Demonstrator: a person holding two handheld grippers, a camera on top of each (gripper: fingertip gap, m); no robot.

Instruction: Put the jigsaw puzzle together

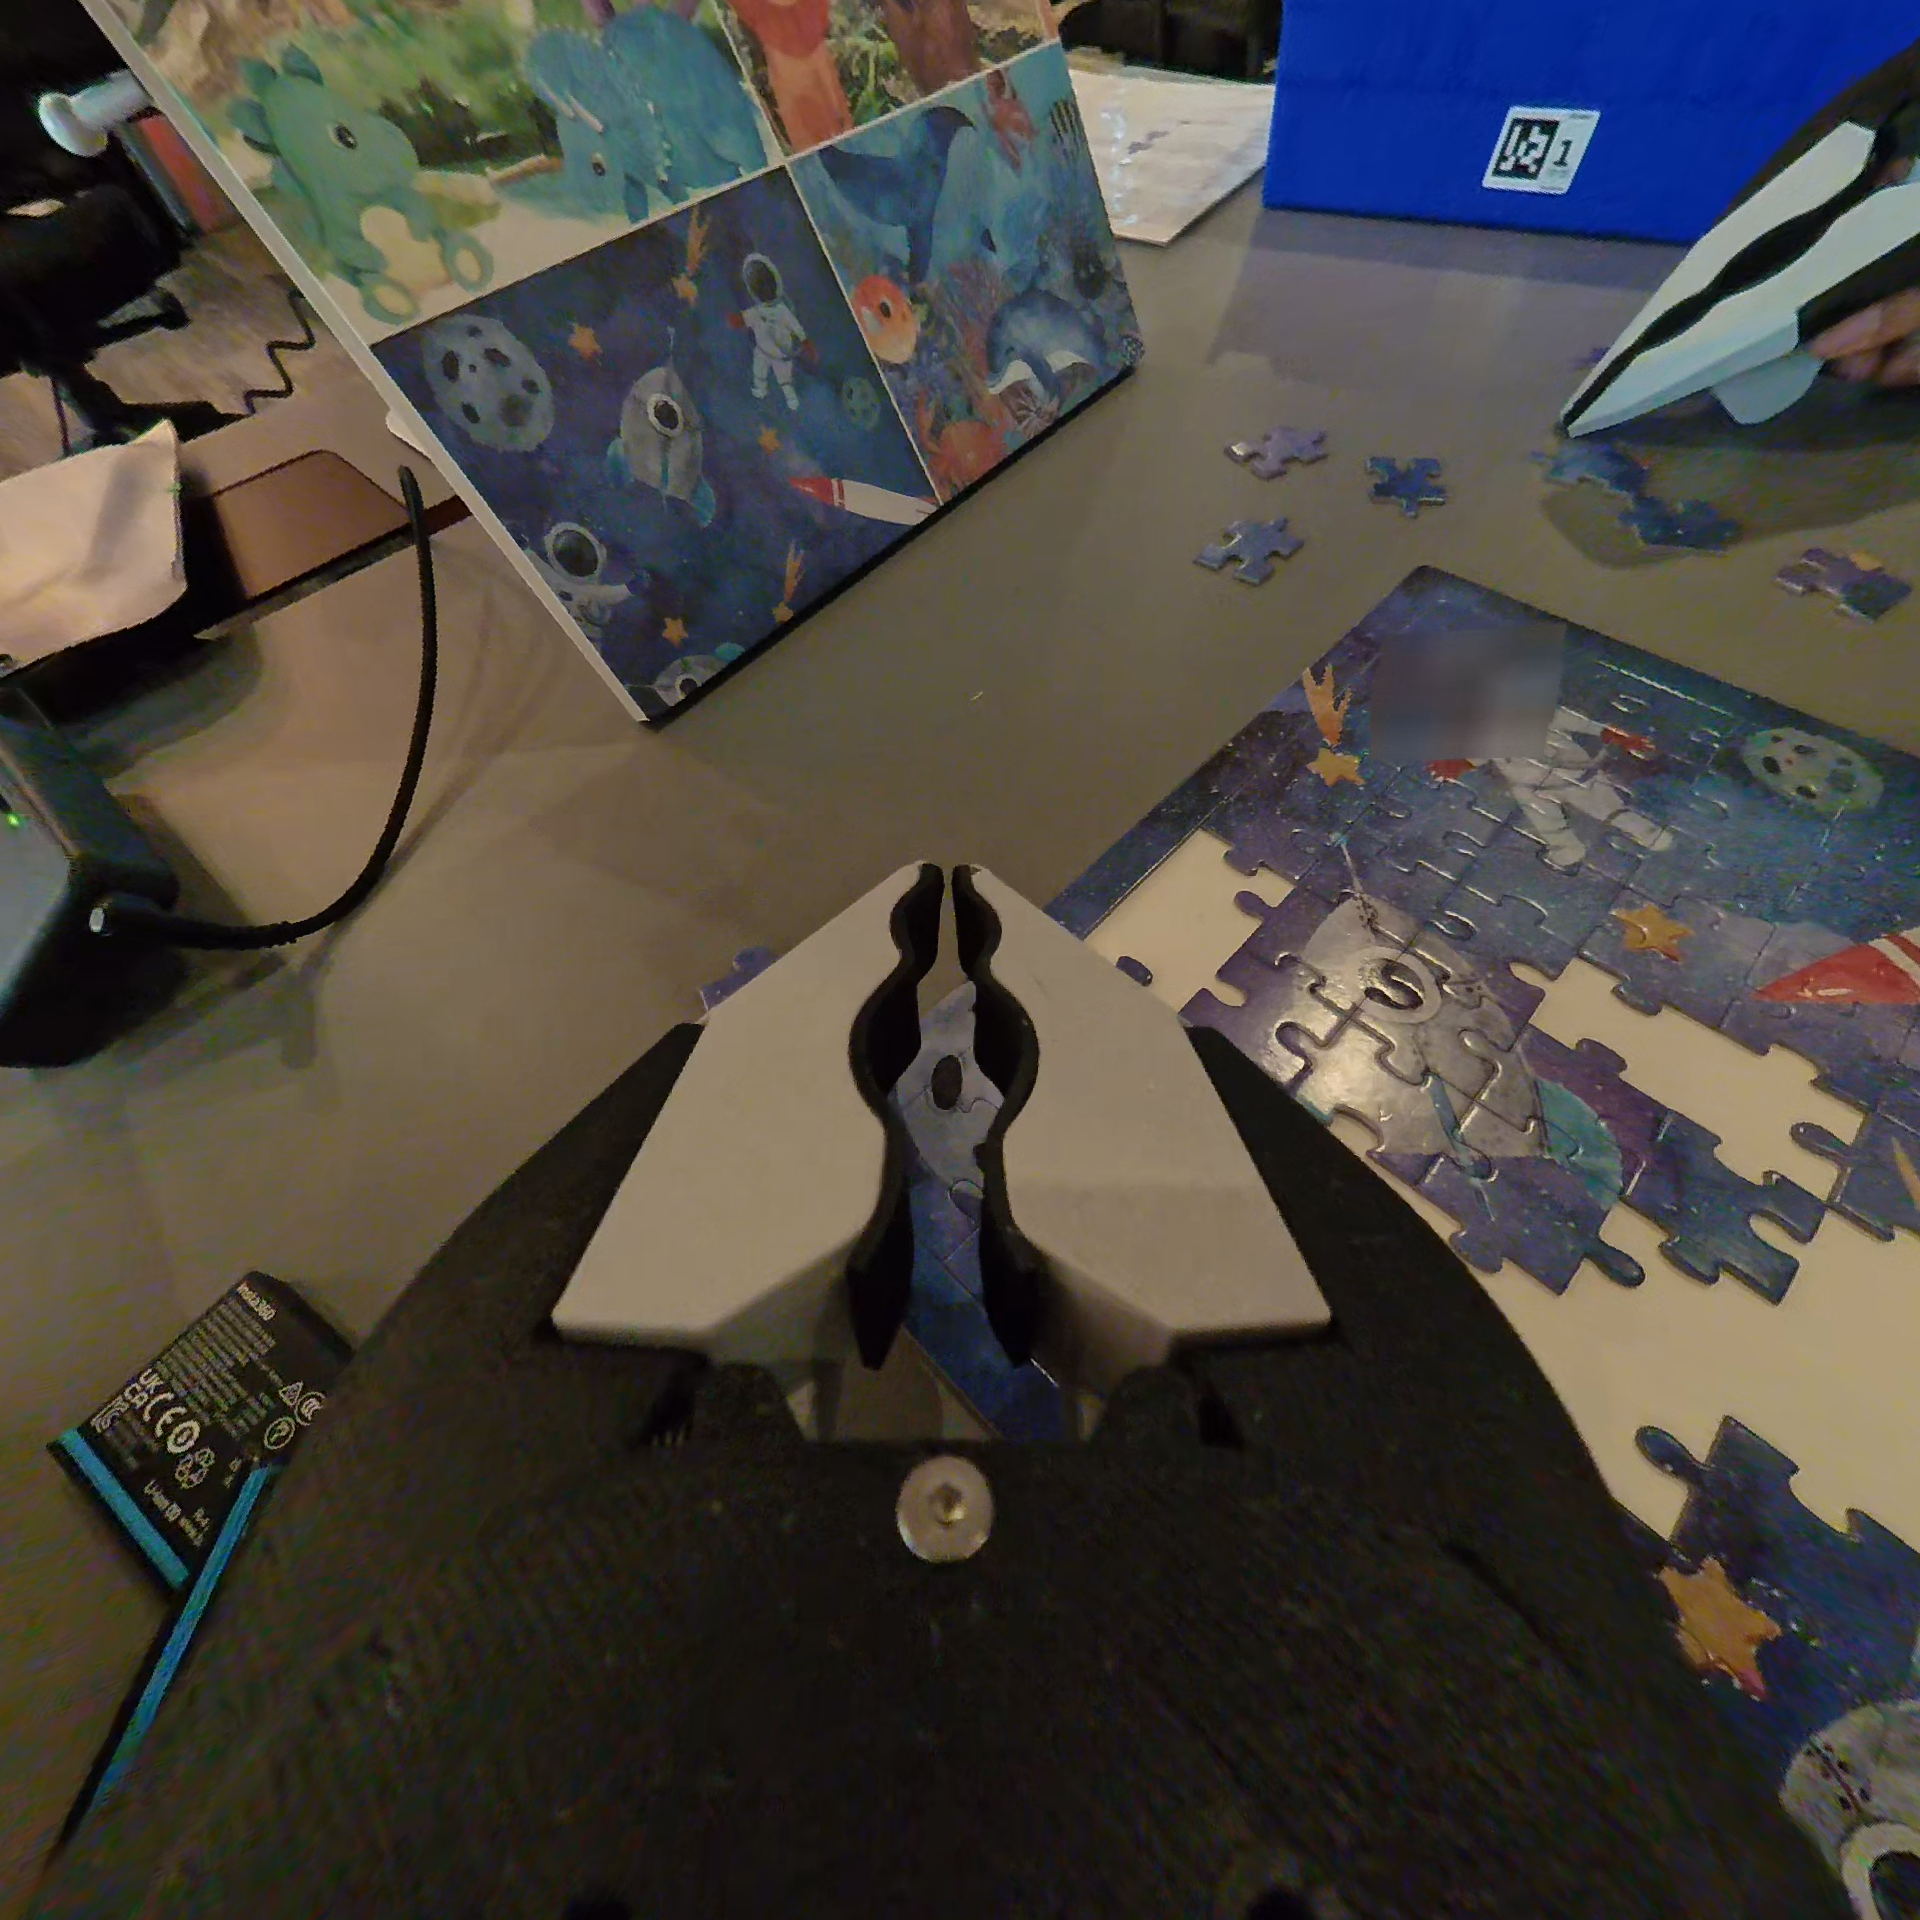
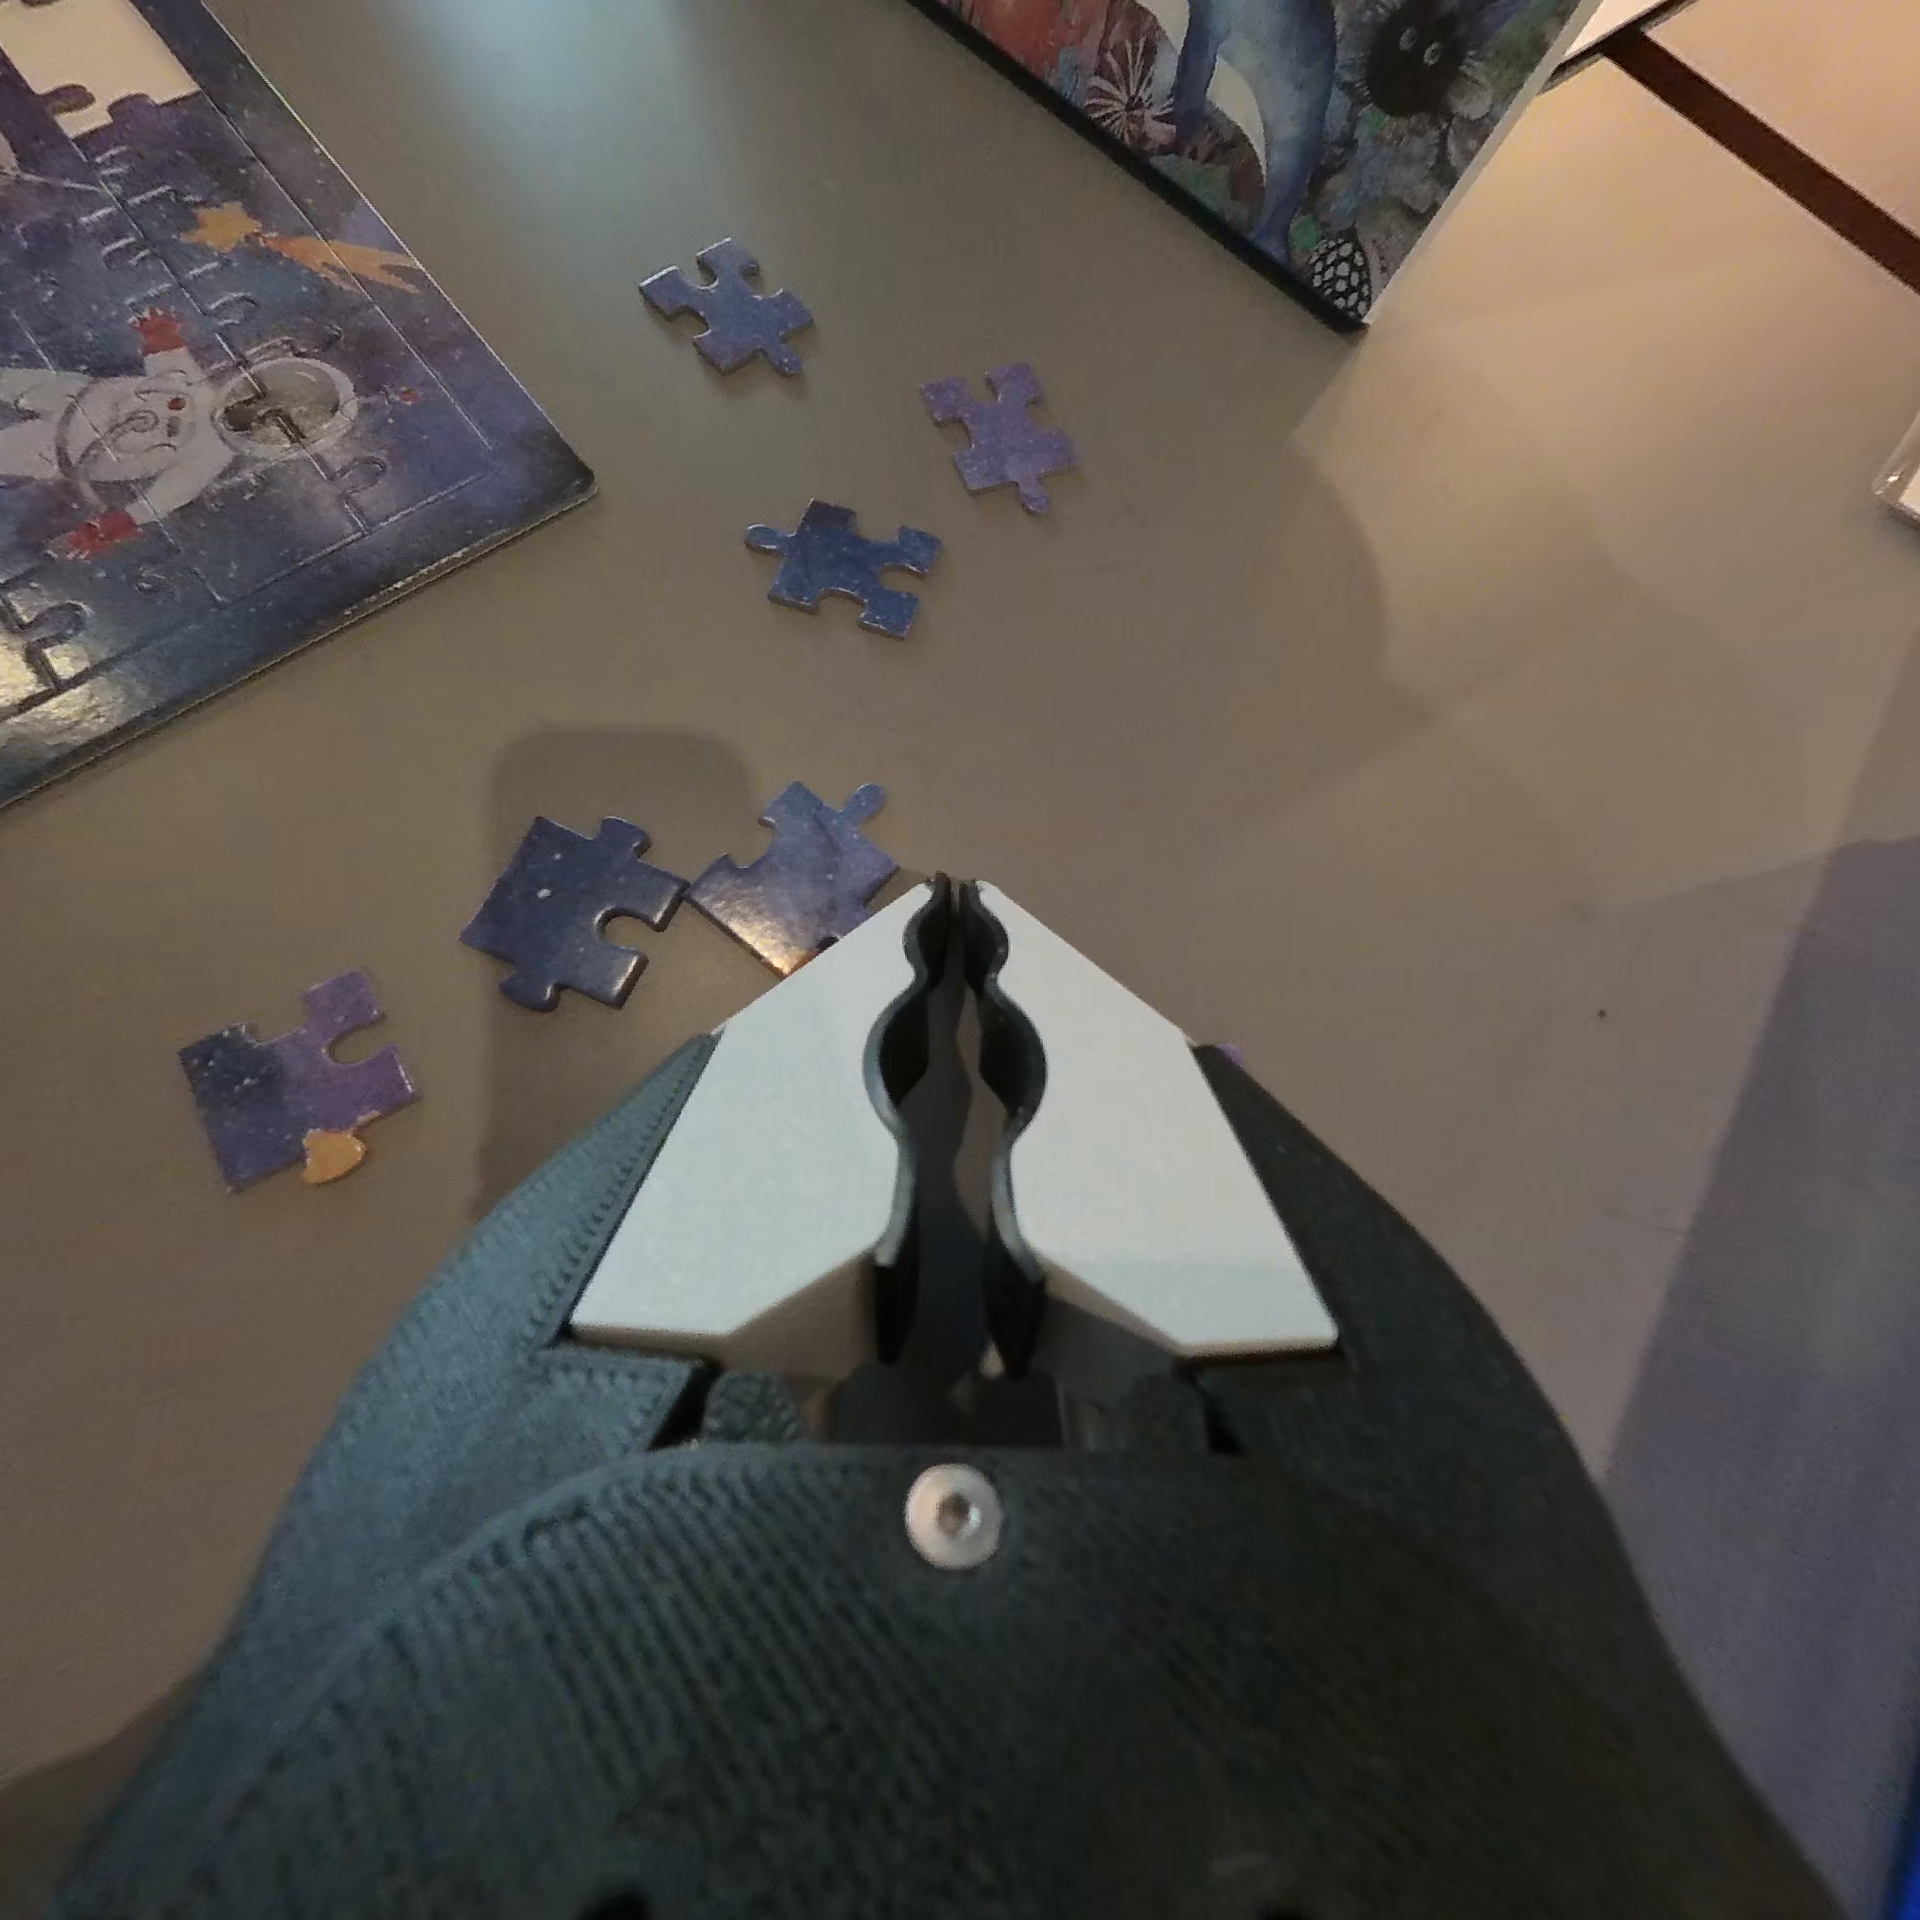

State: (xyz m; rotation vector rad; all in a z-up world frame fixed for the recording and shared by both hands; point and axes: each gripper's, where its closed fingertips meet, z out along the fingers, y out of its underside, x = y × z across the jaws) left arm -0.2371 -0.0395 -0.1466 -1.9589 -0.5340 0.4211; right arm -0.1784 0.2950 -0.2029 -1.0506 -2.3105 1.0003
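Grey-padded L gripper [image 1: 951,883] tips nearly shut, empty | R gripper [image 2: 954,891] tips closed, beside loose piece [image 2: 795,868]

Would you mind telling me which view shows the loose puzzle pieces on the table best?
The right wrist view: six loose puzzle pieces lie large and sharp ahead of the right gripper. The left wrist view shows them small and far off, beyond the half-built puzzle.

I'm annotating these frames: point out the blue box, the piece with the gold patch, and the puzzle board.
blue box [image 1: 1455,83]: left wrist view, front face.
piece with the gold patch [image 2: 296,1081]: right wrist view, purple middle.
puzzle board [image 1: 1164,894]: left wrist view, bare white gap.
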